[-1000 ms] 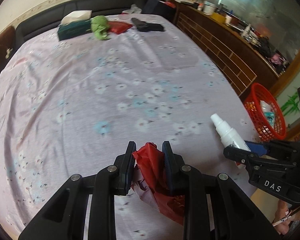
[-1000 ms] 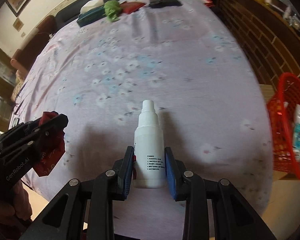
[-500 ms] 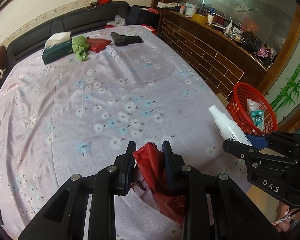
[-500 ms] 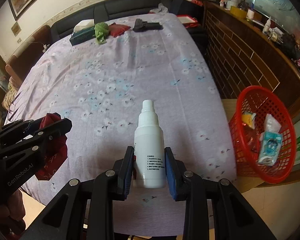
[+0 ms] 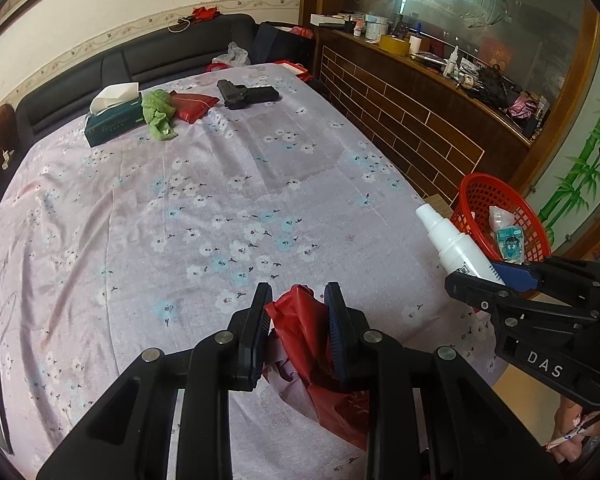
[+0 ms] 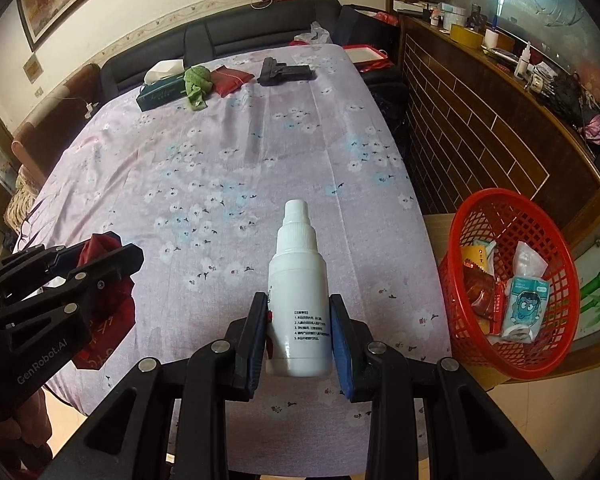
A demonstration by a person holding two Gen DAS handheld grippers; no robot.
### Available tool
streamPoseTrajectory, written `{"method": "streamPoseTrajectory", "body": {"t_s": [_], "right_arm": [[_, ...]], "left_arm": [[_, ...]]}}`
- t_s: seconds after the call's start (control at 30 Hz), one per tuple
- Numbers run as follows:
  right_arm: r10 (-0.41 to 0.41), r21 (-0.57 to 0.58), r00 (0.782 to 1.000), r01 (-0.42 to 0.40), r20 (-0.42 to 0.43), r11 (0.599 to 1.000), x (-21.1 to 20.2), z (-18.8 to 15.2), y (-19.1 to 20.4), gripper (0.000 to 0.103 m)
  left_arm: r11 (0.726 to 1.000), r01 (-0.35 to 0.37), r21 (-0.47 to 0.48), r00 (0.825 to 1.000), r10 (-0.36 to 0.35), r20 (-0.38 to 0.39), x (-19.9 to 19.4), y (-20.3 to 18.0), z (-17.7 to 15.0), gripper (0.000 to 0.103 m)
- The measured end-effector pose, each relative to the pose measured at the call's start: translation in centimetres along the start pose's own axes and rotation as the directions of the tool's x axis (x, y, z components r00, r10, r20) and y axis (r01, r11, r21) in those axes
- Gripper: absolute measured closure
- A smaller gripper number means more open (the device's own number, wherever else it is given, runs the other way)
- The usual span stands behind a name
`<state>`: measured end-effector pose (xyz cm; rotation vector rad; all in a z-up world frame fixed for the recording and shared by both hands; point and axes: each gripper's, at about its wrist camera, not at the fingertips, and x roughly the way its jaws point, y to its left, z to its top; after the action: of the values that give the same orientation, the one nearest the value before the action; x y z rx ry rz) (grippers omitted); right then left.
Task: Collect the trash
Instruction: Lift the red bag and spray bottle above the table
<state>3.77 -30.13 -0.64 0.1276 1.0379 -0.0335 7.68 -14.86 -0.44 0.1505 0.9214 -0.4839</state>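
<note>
We count two black two-finger grippers, both held above the near edge of the bed. The left gripper (image 5: 296,312) is clenched on one crumpled red plastic wrapper (image 5: 300,320), which bunches between the pads and hangs limp below them. The right gripper (image 6: 298,328) grasps one white plastic squeeze bottle (image 6: 299,292) by its lower body; the bottle has a ribbed white cap and small black print on its side. We list one red plastic mesh basket (image 6: 540,364) beside the bed's right edge, holding several packets, among them a pale blue sachet with a cartoon face. On the lilac floral bedsheet (image 5: 180,208), at the far end, we count one dark green tissue box (image 5: 114,122), one green cloth (image 5: 158,114), one flat red pouch (image 5: 192,104) and one black pistol-shaped object (image 5: 246,94).
</note>
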Motion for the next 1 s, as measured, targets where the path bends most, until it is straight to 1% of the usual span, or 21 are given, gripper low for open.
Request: {"method": "streamPoseTrajectory", "body": {"t_s": [0.27, 0.43, 0.73, 1.0], "right_arm": [[0.009, 0.02, 1.0, -0.009, 0.023, 1.0, -0.9, 0.2, -0.6, 0.071], [0.008, 0.036, 0.999, -0.01, 0.034, 0.999, -1.4, 0.0, -1.3, 0.071], [-0.007, 0.086, 0.999, 0.003, 0.041, 0.996, -2.3, -0.7, -3.6, 0.071], [-0.033, 0.15, 0.998, 0.025, 0.046, 0.988, -3.2, -1.3, -6.9, 0.071]], "left_arm": [[1.0, -0.025, 0.017, 1.0, 0.025, 0.019, -0.4, -0.7, 0.6, 0.077], [0.999, -0.026, 0.034, 0.999, 0.026, 0.021, -0.3, -1.4, 1.0, 0.077], [0.997, -0.002, 0.075, 1.0, 0.001, 0.011, 0.4, -3.7, 1.7, 0.077], [0.992, 0.033, 0.123, 0.999, -0.034, 0.006, 1.3, -6.9, 2.8, 0.077]]}}
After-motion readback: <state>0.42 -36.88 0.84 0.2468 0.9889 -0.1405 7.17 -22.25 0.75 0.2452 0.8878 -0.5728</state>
